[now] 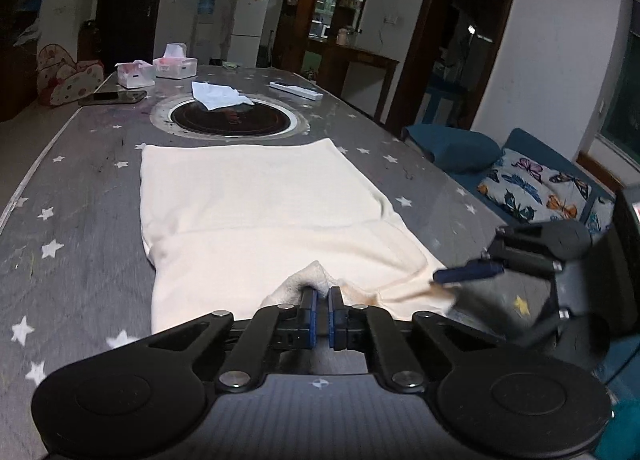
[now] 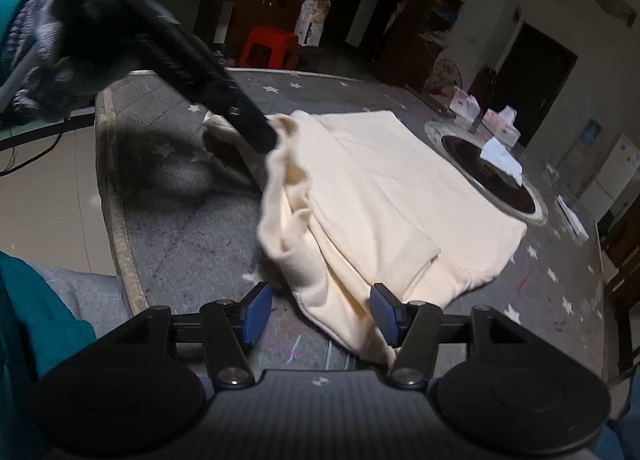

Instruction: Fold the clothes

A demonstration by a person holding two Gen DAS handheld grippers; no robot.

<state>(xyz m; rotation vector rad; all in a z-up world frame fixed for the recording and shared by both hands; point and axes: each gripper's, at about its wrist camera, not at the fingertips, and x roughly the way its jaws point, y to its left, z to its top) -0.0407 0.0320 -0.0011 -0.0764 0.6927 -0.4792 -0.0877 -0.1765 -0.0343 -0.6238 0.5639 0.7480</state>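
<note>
Left gripper (image 1: 322, 296) is pinching the near edge of the cream knit garment (image 1: 256, 196); right gripper (image 2: 320, 306) is standing open over its near corner, gripping nothing.

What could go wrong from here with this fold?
1. The left tool is shut on only a small bunched pinch of the cream garment; lifting could let it slip out.
2. The right tool stands open over the near hem, gripping nothing, so that side may drag and the fold skew.
3. The garment's far edge lies beside the round hob; pushing forward could slide it on.
</note>
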